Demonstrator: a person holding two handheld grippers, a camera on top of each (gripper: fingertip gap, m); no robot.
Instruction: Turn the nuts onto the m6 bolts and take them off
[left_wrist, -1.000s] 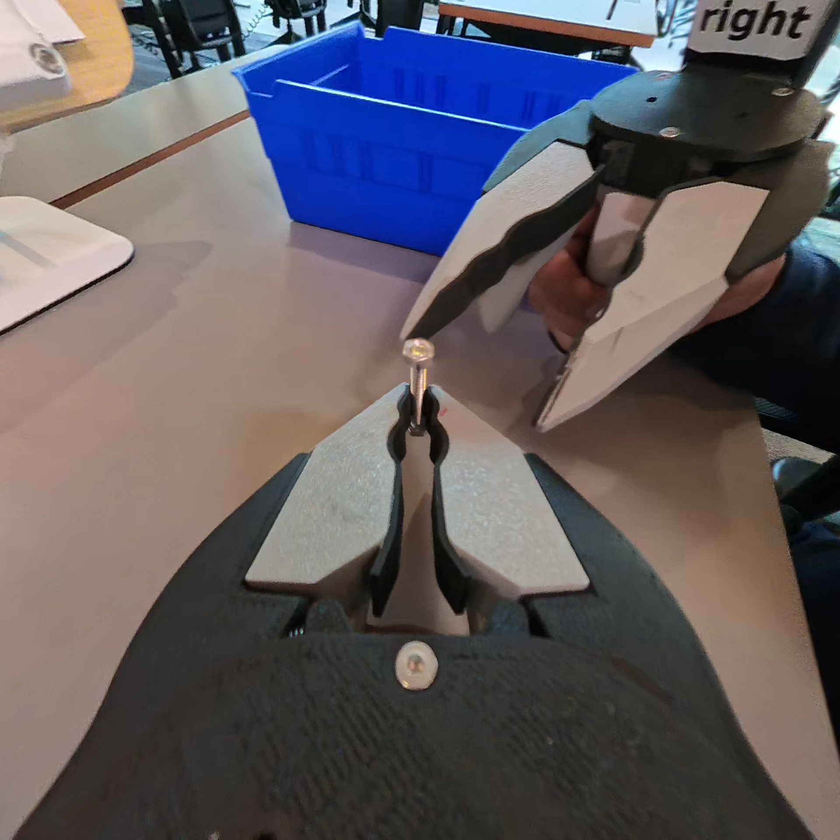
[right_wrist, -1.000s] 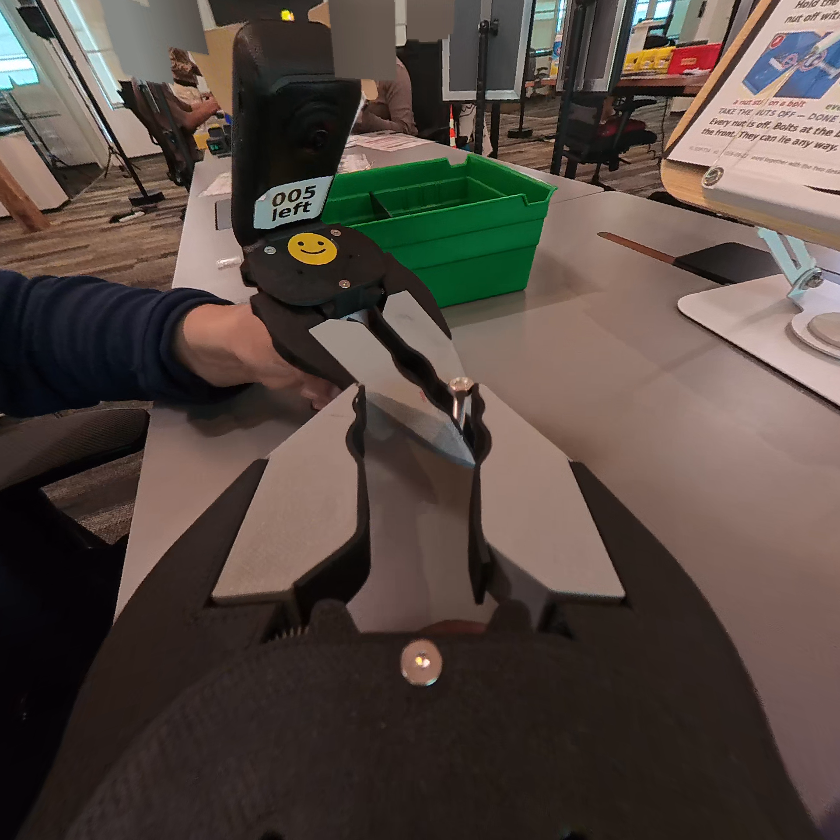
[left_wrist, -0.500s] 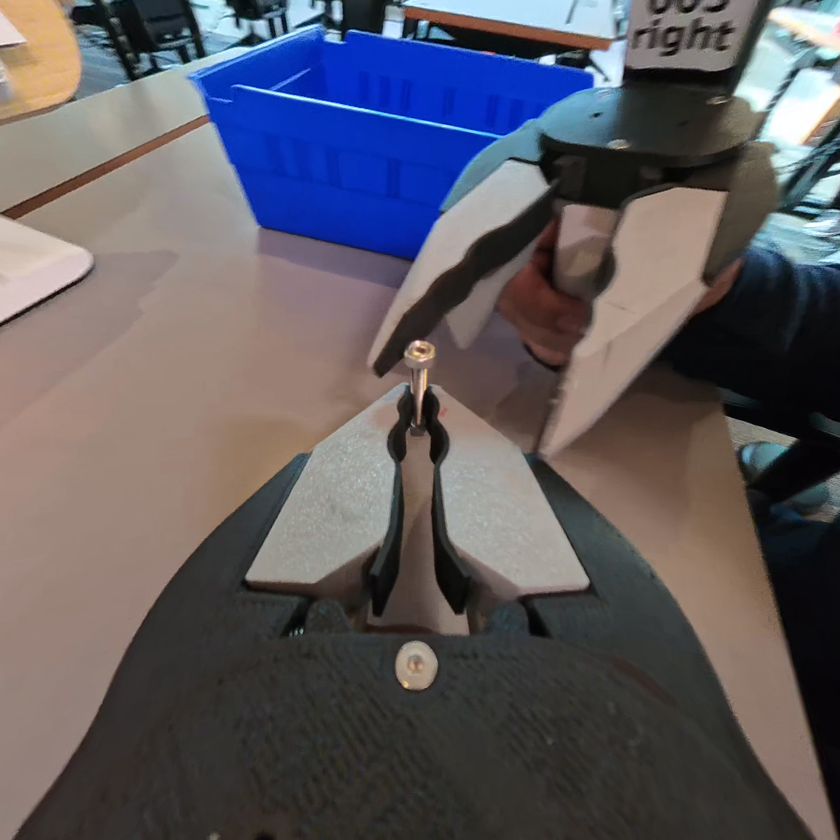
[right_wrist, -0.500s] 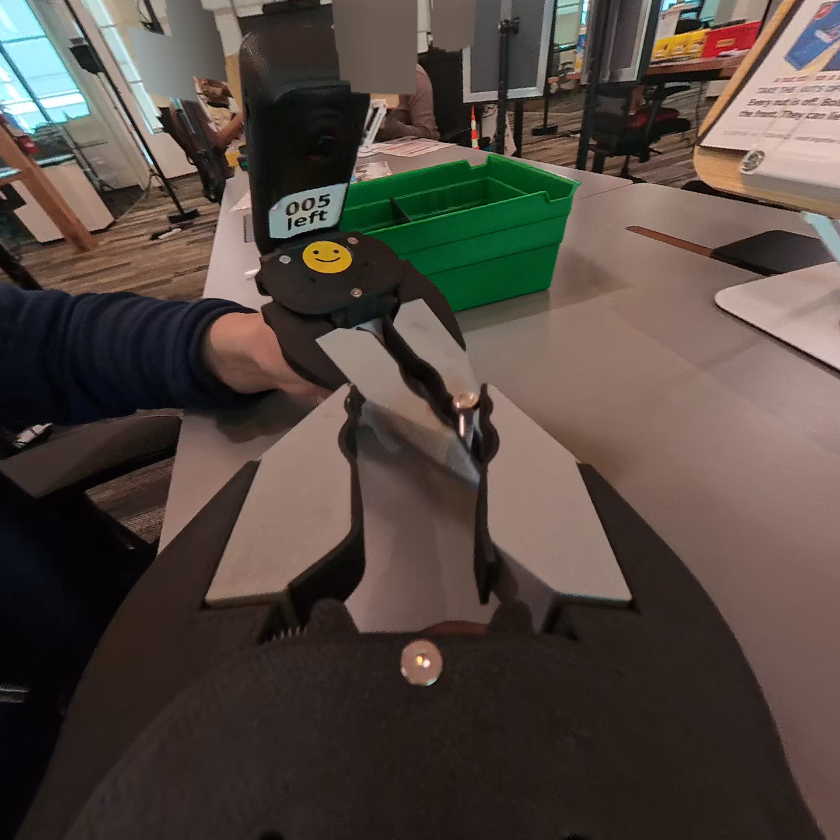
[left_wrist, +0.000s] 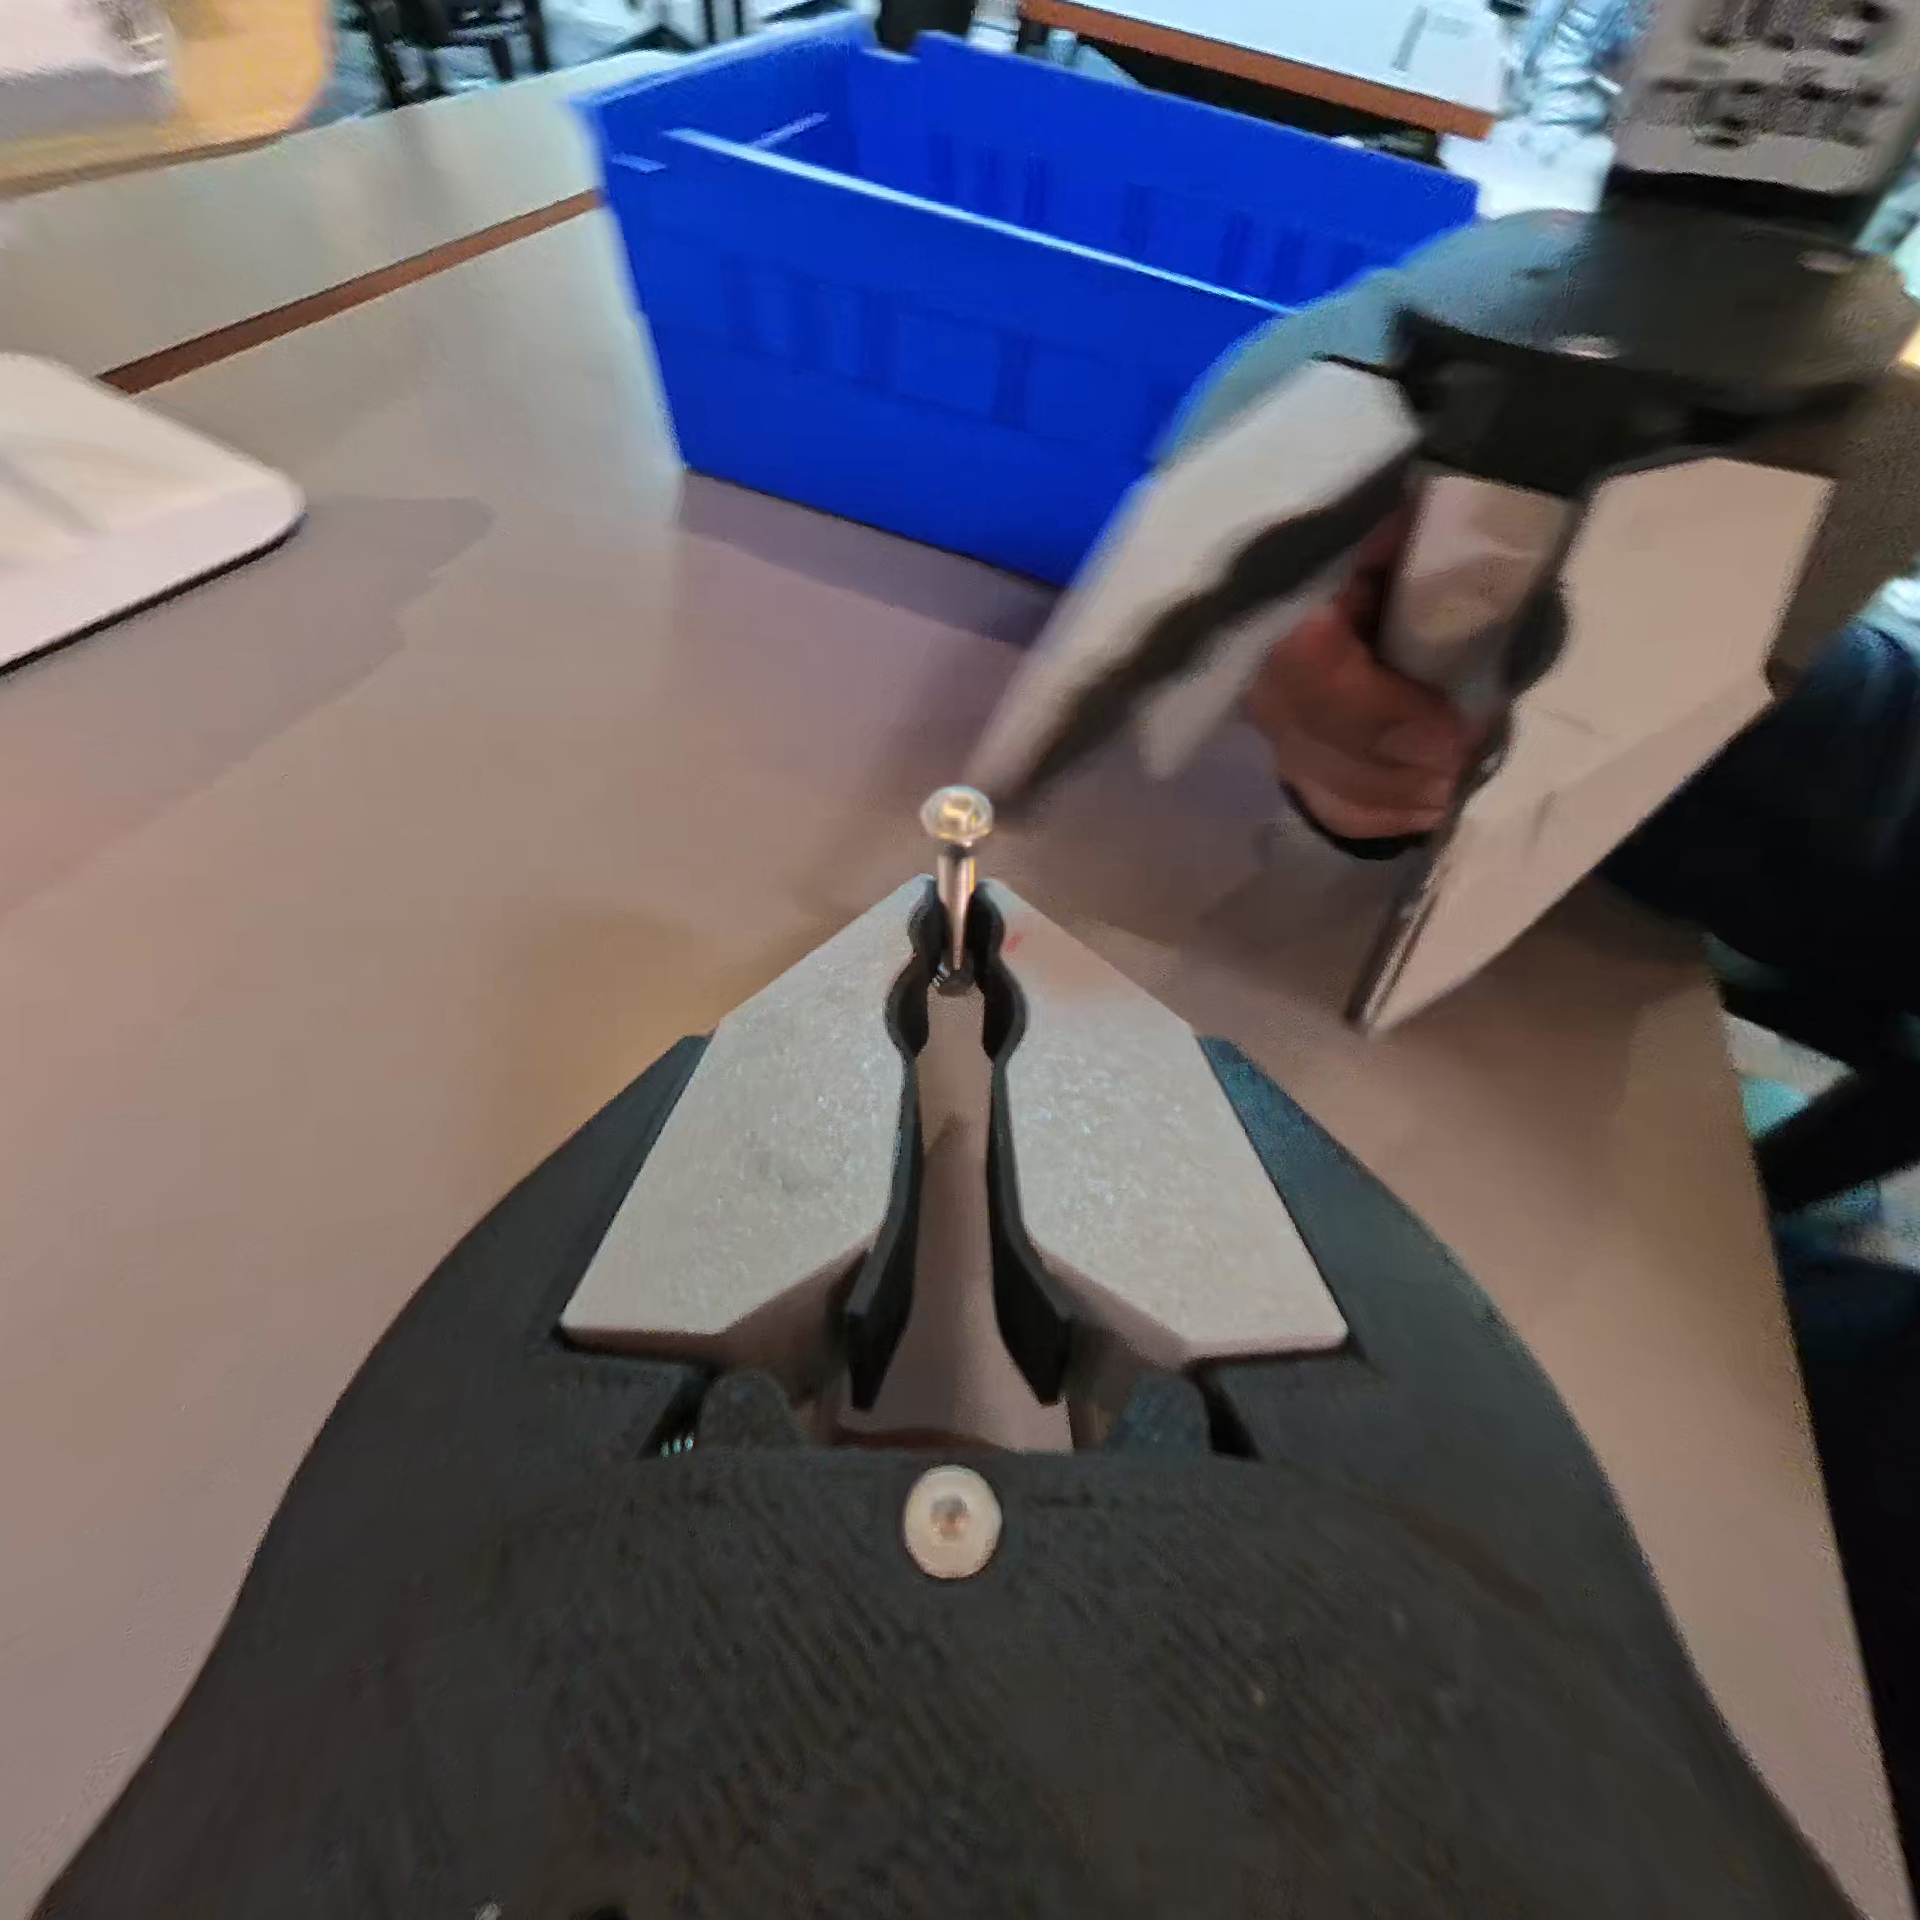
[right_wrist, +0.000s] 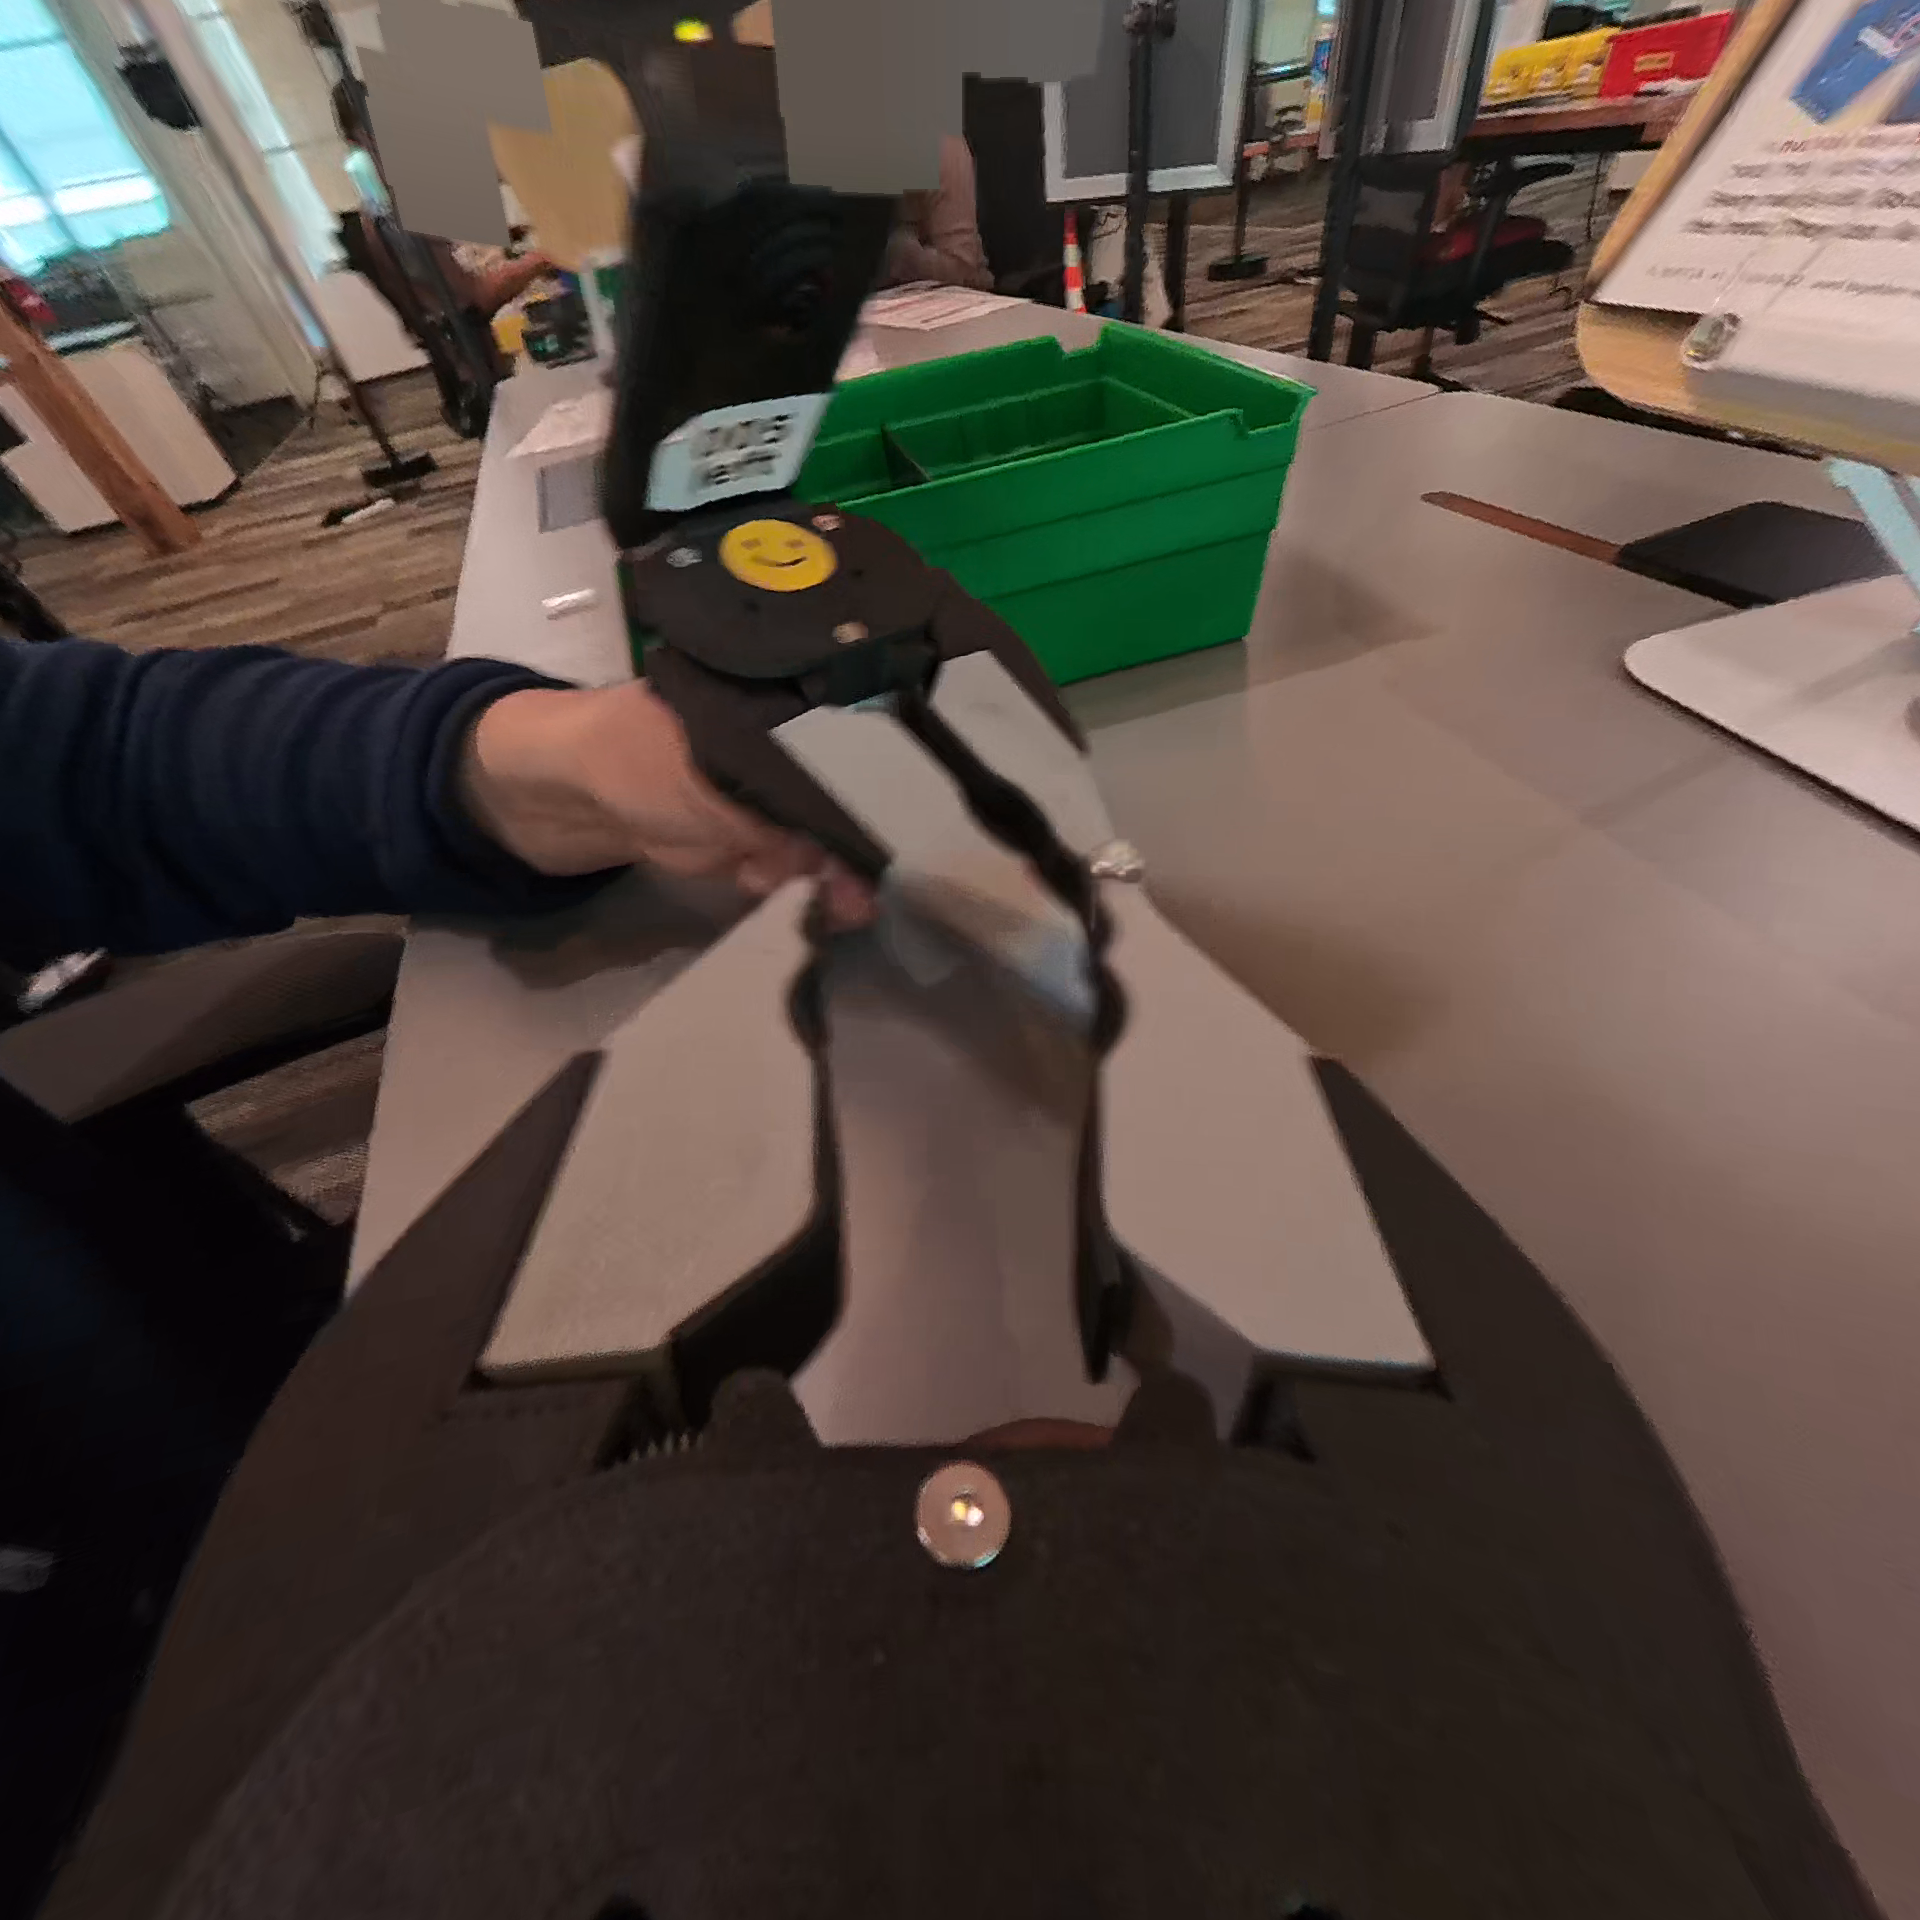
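My left gripper (left_wrist: 956, 914) is shut on a small silver bolt (left_wrist: 957, 831). It holds the shank upright with the head above the fingertips. No nut shows on the visible part of the bolt. My right gripper (left_wrist: 1169, 904) is open and empty, up and to the right of the bolt, with one fingertip (left_wrist: 997, 779) just beside the bolt head. In the right wrist view the right gripper (right_wrist: 961, 914) stands wide open. The left gripper (right_wrist: 1086, 935) and the bolt head (right_wrist: 1117, 860) sit by its right fingertip. Both views are blurred by motion.
A blue bin (left_wrist: 935, 343) stands behind the bolt on the grey table (left_wrist: 416, 831). A green bin with dividers (right_wrist: 1091, 540) stands behind the left gripper. A white stand base (right_wrist: 1787, 686) carries an instruction board, with a dark flat object (right_wrist: 1756, 551) beside it. The person's hands and dark sleeves hold both grippers. One gripper's finger ends stand about 5 cm off the other's.
The right gripper's near fingertip swung left past the bolt head, then back to its right side. The right gripper stays open, and the left stays shut on the bolt.
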